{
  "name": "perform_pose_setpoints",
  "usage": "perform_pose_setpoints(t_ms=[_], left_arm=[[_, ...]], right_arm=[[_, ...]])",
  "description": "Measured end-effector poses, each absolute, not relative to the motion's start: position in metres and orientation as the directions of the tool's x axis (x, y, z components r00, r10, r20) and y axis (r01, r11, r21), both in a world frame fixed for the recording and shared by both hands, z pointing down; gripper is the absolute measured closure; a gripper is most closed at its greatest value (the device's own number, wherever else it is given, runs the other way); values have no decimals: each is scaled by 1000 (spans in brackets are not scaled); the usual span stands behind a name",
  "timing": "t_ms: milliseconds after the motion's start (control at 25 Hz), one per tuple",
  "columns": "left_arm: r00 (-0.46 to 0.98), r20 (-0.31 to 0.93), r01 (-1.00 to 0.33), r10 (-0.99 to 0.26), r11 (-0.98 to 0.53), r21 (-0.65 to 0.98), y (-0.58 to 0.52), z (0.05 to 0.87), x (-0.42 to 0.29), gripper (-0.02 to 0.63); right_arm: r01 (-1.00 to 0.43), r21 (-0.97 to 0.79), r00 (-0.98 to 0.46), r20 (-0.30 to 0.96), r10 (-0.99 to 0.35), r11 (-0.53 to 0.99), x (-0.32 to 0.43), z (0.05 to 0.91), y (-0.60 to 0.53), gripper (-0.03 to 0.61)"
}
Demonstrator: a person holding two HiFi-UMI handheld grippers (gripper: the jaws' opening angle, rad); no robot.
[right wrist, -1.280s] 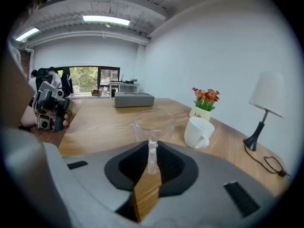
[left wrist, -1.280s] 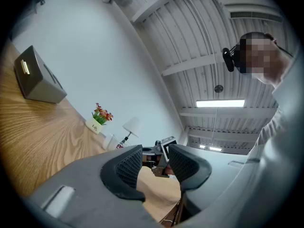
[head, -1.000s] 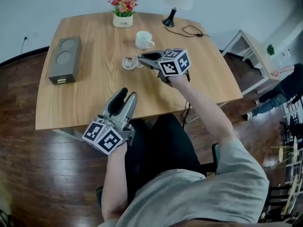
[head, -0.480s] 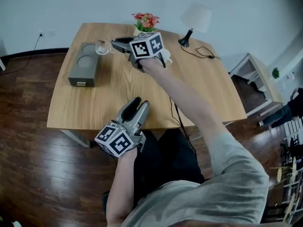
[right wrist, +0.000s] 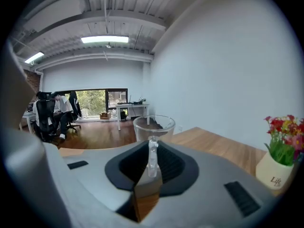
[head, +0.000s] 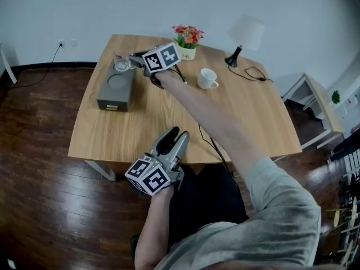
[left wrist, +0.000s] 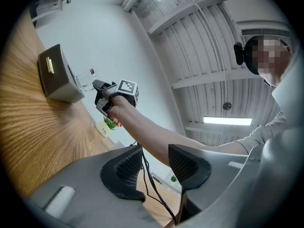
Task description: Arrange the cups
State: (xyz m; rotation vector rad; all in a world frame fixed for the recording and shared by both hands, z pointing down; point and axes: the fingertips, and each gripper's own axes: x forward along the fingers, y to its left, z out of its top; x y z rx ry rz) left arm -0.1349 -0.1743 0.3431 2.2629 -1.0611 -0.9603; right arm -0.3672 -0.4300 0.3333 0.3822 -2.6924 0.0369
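Observation:
A small clear glass cup (head: 121, 64) hangs over the far end of the grey box (head: 115, 91), which has round hollows in its top. My right gripper (head: 134, 59) is shut on the cup's handle (right wrist: 152, 156), and the cup's bowl (right wrist: 153, 127) stands just past the jaws. A white mug (head: 207, 79) sits upright on the wooden table (head: 247, 122), right of my right arm. My left gripper (head: 179, 134) rests at the table's front edge, open with nothing between its pads (left wrist: 129, 167). From there the right gripper (left wrist: 100, 86) and the grey box (left wrist: 57, 75) show far off.
A pot of red and pink flowers (head: 188, 38) stands at the far edge, close behind the right gripper, and also shows in the right gripper view as the flower pot (right wrist: 278, 167). A lamp (head: 243, 37) with a trailing cord (head: 259, 73) is at the back right. Dark wood floor surrounds the table.
My right gripper has carried the glass cup from beside the white mug leftward across the table to above the grey box. The left gripper has stayed at the front edge.

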Motion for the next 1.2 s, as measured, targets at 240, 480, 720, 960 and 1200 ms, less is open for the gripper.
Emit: perform_pose_setpoints(t_ms=[240,480,720,960,1200], left_arm=[[464,-391,-474,-795,-596,648,-174,346,-137,448],[489,-385,-472,-782,-609,637,-170,344,-128,448],[540,-372,-465,-755,-636,616,-167,343,-104,448],[626,-327,-452,-708,-670,589,-158,349,-57,448],[695,-284,-451,-661,-707,544,-154,355,-21,448]], right_arm=[[-305,163,-833,432,-346,938,-359,334,-434,492],[-271,86,-888,364,-283,959,-292,319,-392,494],[-183,-1,-967,177,-180,983,-143,311,-295,511],[-322,109,-938,99,-333,940,21,331,-240,532],[-469,82,-883,-26,-469,879,106,345,-227,532]])
